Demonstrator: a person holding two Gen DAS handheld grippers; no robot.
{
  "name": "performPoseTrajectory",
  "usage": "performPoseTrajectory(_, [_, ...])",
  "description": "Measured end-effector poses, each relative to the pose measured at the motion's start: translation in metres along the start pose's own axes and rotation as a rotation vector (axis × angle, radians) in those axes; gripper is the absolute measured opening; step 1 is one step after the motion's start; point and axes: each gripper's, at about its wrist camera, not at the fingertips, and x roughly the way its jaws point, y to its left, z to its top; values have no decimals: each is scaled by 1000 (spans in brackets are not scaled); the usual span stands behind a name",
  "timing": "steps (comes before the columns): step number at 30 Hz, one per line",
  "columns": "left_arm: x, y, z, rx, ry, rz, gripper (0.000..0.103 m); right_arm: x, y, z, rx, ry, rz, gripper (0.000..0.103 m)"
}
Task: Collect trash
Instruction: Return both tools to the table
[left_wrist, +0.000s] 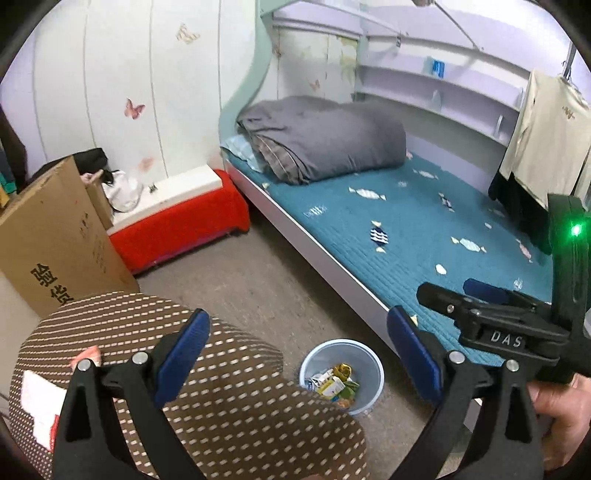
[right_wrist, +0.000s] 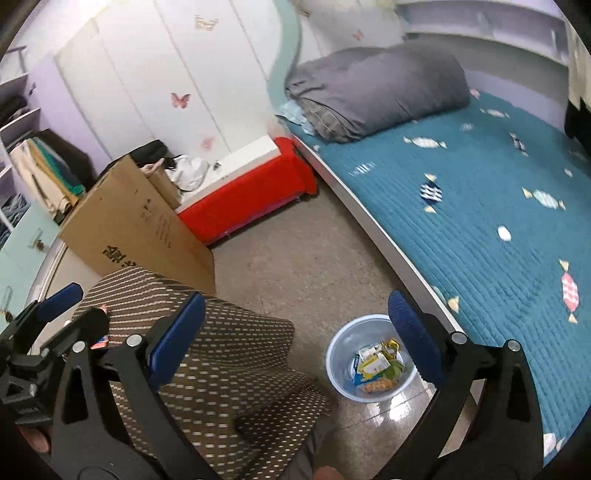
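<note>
Crumpled wrappers (right_wrist: 375, 363), light & crushable, best pinched at an edge, lie in pale blue bin (right_wrist: 338, 373) on floor beside bed (right_wrist: 480, 221); left gripper (left_wrist: 297, 350) & right gripper (right_wrist: 295, 332) hover w/ jaws wide, empty

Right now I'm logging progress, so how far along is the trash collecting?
Done: the bin on the floor beside the bed already holds several wrappers and packets. In hand: nothing; the left gripper and right gripper are both open and empty. Left: white and pink scraps lie on the dotted brown cloth, possibly trash to collect.
</note>
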Motion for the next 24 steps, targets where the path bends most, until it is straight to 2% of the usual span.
performPoseTrajectory(7, [-43,44,-16,-53,-52,35,95,-16,60,-1,-91,-23,32,97])
performPoseTrajectory(13, [-73,97,-40,-142,-77,79,95,-21,117,-7,-179,-22,75,97])
performPoseTrajectory(24, [-114,193,-91,-264,-98,220,95,-1,208,-27,-312,18,146,97])
